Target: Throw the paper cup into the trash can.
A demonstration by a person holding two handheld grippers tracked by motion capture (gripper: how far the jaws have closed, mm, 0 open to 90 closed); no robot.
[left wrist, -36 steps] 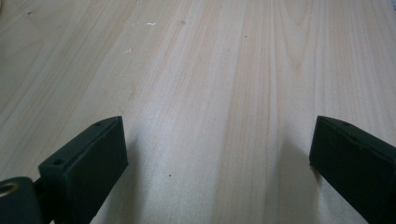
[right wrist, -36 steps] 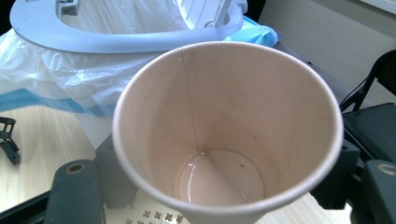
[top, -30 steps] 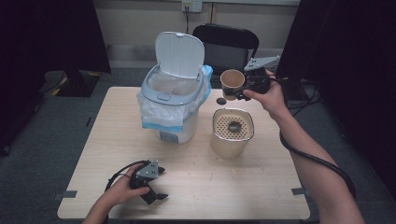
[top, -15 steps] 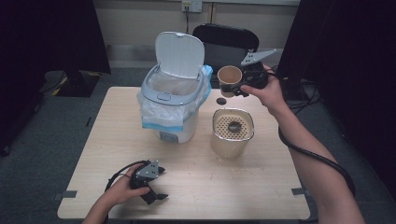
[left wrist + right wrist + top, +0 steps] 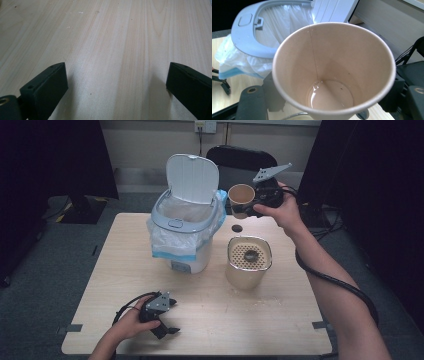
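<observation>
Gripping the paper cup [image 5: 334, 70], the right claw [image 5: 248, 206] has its pads hidden behind it; left claw [image 5: 117, 82] open

Your cup [image 5: 334, 72] looked like matt tan paper, with a thin seam down its smooth inner wall and a glossy film of liquid at the bottom. At the upper left of your right gripper view, the bin [image 5: 249, 32] had a smooth, slightly glossy pale grey plastic rim, and its liner [image 5: 239, 60] was thin, crinkled, translucent white plastic film with a blue edge. At mid-frame in the high view, your canister [image 5: 248, 262] looked like cream, satin-finished metal or plastic, topped by a perforated insert. The table [image 5: 112, 37] in your left gripper view was pale wood, smooth and matt, with fine grain lines. Your gripper fingers [image 5: 47, 87] were matt black plastic.
</observation>
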